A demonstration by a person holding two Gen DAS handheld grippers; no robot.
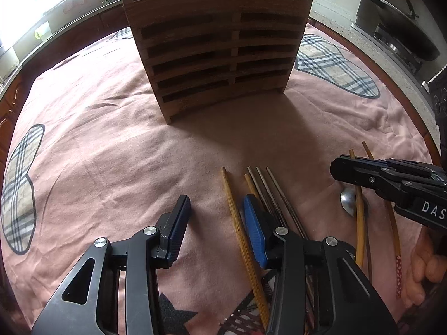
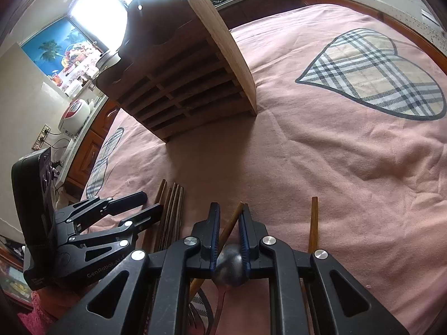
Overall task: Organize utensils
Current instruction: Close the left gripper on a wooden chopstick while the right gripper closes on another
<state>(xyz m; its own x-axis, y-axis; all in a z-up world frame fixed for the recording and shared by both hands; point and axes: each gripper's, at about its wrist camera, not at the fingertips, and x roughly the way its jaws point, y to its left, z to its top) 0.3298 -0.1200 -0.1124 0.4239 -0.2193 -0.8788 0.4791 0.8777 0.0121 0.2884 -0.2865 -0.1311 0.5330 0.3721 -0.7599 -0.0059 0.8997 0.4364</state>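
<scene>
A wooden slatted utensil holder (image 1: pixel 215 53) stands upright on the pink cloth; it also shows in the right wrist view (image 2: pixel 181 83). Wooden and metal chopsticks (image 1: pixel 262 198) lie in a row on the cloth. My left gripper (image 1: pixel 216 212) is open and empty, its right pad beside the chopsticks. My right gripper (image 2: pixel 229 223) is nearly shut around a wooden chopstick (image 2: pixel 230 227), above a metal spoon (image 2: pixel 230 268). In the left wrist view the right gripper (image 1: pixel 343 169) sits over the spoon (image 1: pixel 347 201) and two wooden chopsticks (image 1: pixel 360 217).
A pink cloth with plaid hearts (image 2: pixel 374 75) covers the table. A single wooden chopstick (image 2: pixel 313 223) lies right of my right gripper. A stove with a black pan (image 1: pixel 402 30) is at the far right, a counter with a rice cooker (image 2: pixel 74 117) at the left.
</scene>
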